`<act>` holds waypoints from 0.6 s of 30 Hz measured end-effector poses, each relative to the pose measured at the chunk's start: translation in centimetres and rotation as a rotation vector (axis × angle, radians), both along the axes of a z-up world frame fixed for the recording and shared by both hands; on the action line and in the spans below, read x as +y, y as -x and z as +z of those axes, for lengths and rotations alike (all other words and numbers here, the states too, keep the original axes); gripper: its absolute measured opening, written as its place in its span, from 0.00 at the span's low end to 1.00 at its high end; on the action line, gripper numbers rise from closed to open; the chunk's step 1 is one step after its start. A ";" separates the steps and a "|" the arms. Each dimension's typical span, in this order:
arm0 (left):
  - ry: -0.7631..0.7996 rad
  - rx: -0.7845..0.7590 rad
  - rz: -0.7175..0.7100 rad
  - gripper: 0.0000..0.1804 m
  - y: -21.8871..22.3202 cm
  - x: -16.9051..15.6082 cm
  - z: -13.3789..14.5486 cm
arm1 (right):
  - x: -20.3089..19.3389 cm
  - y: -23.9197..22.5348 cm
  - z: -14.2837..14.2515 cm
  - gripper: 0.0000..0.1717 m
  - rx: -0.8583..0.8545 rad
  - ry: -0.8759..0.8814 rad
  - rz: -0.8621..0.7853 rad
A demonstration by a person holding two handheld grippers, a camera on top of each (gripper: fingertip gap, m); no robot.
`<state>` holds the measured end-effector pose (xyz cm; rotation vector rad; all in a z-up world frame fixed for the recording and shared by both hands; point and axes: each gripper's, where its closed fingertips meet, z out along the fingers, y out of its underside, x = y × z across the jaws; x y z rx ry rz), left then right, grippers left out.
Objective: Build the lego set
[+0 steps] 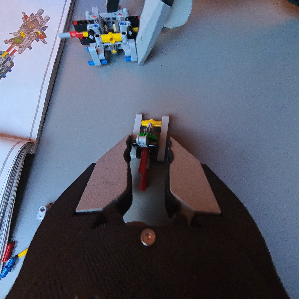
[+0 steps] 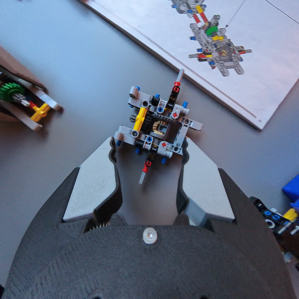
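My left gripper (image 1: 148, 142) is shut on a small brick assembly (image 1: 150, 129) with two grey beams, a yellow cross piece, a green gear and a red axle. Both pads press on its sides, just above the grey table (image 1: 226, 97). The right wrist view shows the same assembly (image 2: 38, 111) in that gripper at the far left. My right gripper (image 2: 148, 145) is open around a larger grey gear-frame assembly (image 2: 158, 123) that rests on the table. Its right pad (image 2: 184, 148) is against the frame. Its left pad (image 2: 113, 148) stands just clear. The larger assembly also shows in the left wrist view (image 1: 111, 37).
An open instruction booklet (image 1: 24, 80) lies along the table's left side and shows in the right wrist view (image 2: 210, 48). Loose red, blue and yellow pins (image 1: 8, 258) and a small grey piece (image 1: 41, 212) lie near it. A black beam piece (image 2: 278, 221) and a blue box (image 2: 292, 189) sit at the right.
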<state>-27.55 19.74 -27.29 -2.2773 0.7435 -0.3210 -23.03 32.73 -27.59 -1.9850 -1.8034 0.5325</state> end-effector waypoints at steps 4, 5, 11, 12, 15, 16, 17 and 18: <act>-0.003 -0.008 0.004 0.22 0.1 0.1 0.0 | -1.9 -0.5 0.0 0.47 -0.001 0.000 0.016; -0.003 -0.007 0.005 0.22 0.1 0.1 0.0 | -2.4 -0.8 0.0 0.47 -0.001 0.004 0.016; -0.005 -0.002 0.007 0.22 0.1 0.1 0.0 | -5.7 -2.9 0.1 0.47 0.003 0.031 0.007; -0.004 -0.004 0.008 0.22 0.1 0.1 0.0 | -6.2 -3.3 0.1 0.47 0.004 0.037 0.004; -0.006 -0.003 0.008 0.22 0.1 0.1 0.0 | -7.9 -3.9 0.3 0.47 0.023 0.064 -0.007; -0.006 -0.002 0.008 0.22 0.1 0.1 0.0 | -8.3 -4.0 0.4 0.47 0.027 0.072 -0.008; -0.006 -0.002 0.009 0.22 0.1 0.1 0.0 | -8.7 -4.2 0.5 0.48 0.030 0.072 -0.011; -0.007 -0.002 0.009 0.22 0.1 0.1 0.0 | -8.9 -4.3 0.6 0.49 0.034 0.064 -0.013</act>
